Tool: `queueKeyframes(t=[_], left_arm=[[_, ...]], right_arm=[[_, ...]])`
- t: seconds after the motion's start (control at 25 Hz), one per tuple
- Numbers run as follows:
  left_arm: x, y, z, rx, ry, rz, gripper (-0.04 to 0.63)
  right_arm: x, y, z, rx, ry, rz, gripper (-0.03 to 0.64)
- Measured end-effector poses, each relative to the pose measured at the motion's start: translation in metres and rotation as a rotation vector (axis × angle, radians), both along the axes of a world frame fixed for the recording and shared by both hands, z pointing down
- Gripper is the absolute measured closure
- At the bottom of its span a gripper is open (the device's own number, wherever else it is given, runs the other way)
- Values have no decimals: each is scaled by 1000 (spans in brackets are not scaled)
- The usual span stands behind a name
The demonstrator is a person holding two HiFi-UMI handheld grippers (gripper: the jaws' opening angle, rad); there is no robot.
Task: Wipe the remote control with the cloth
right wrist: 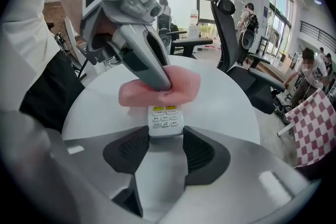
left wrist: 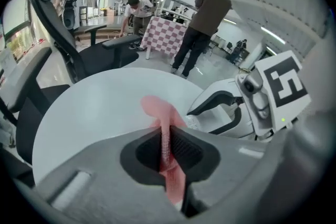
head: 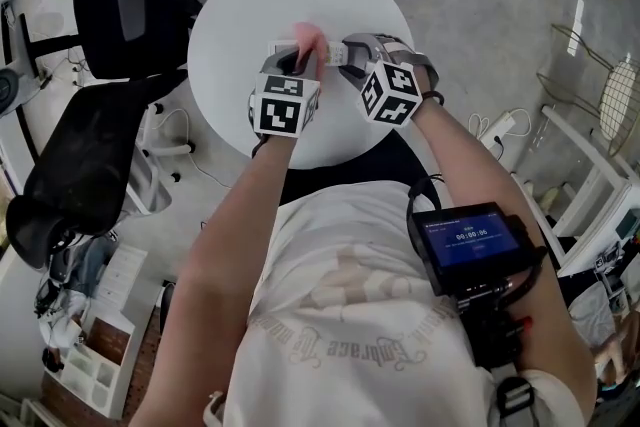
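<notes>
A white remote control (right wrist: 165,118) with rows of buttons lies along the round white table (head: 240,25), and my right gripper (right wrist: 165,136) is shut on its near end. A pink cloth (right wrist: 181,86) is draped over the remote's far half. My left gripper (left wrist: 165,139) is shut on that cloth (left wrist: 160,113), a fold of it pinched between the pads. In the right gripper view the left gripper's fingers (right wrist: 149,63) press the cloth down onto the remote. In the head view both grippers meet at the pink cloth (head: 308,42) near the table's middle, and the remote is mostly hidden.
Two black office chairs (head: 130,5) (head: 80,165) stand left of the table. Another chair (right wrist: 239,60) is beyond the far rim in the right gripper view. People (left wrist: 202,23) stand by a checkered table (left wrist: 168,34) in the background. A white rack (head: 600,175) is at the right.
</notes>
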State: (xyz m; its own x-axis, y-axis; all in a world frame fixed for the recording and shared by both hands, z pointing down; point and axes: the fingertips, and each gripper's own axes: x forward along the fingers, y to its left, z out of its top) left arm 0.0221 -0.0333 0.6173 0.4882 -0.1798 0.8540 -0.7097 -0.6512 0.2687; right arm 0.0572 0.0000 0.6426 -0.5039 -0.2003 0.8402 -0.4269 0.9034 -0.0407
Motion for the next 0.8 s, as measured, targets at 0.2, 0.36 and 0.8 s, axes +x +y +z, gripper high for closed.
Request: queueKeyframes(t=[0.2,0.36,0.8], left_arm=[[33,12,-3,-12,54,70,571],[51,20,-5,-84,147,72,571],[13,19,-17,-100,238,-51,571]], right_arm=[[-1,0,1,-1,2,6,405],[3,1,2,-2,5,16,405],[1,-1,1,33,12,-20,356]])
